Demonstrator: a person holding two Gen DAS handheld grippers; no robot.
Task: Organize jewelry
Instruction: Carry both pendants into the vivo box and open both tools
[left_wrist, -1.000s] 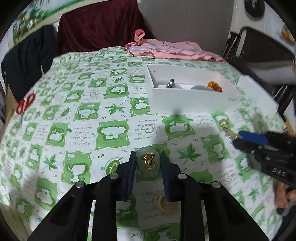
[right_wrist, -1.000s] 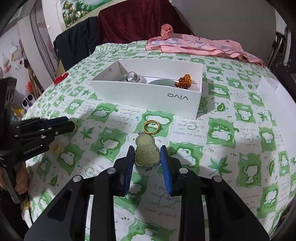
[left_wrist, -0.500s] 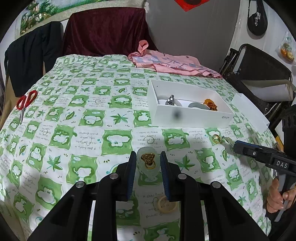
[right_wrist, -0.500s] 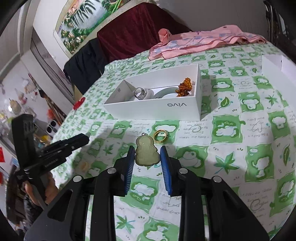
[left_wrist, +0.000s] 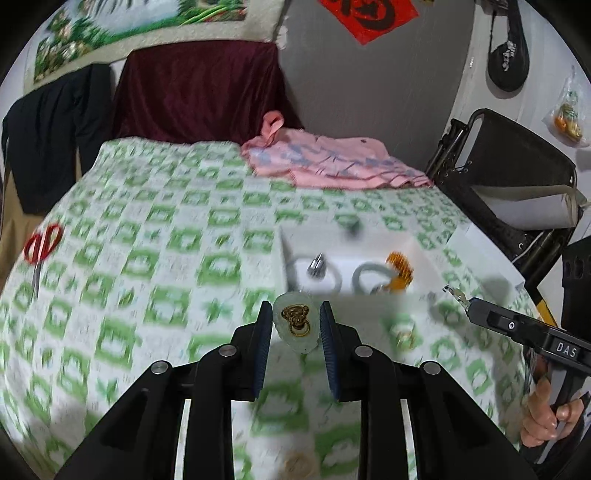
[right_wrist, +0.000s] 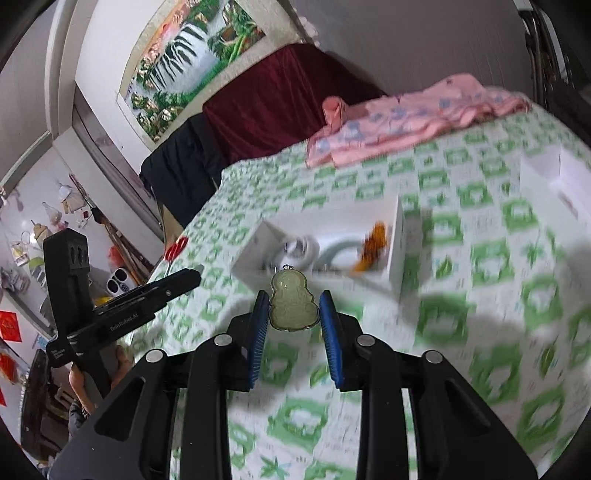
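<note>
My left gripper is shut on a pale jade pendant with a gold clasp and holds it in the air in front of the white box. My right gripper is shut on a green jade Buddha pendant, lifted above the table near the white box. The box holds a silver ring, a grey bangle and an amber piece. A gold ring lies on the cloth, and a pale ring lies near me. The right gripper also shows in the left wrist view.
The table has a green and white patterned cloth. Red scissors lie at the far left. A pink garment lies at the back. A white lid sits right of the box. A black folding chair stands at the right.
Both grippers have risen from the cloth with their pendants and tilted up toward the box. The gold ring stayed on the table.
</note>
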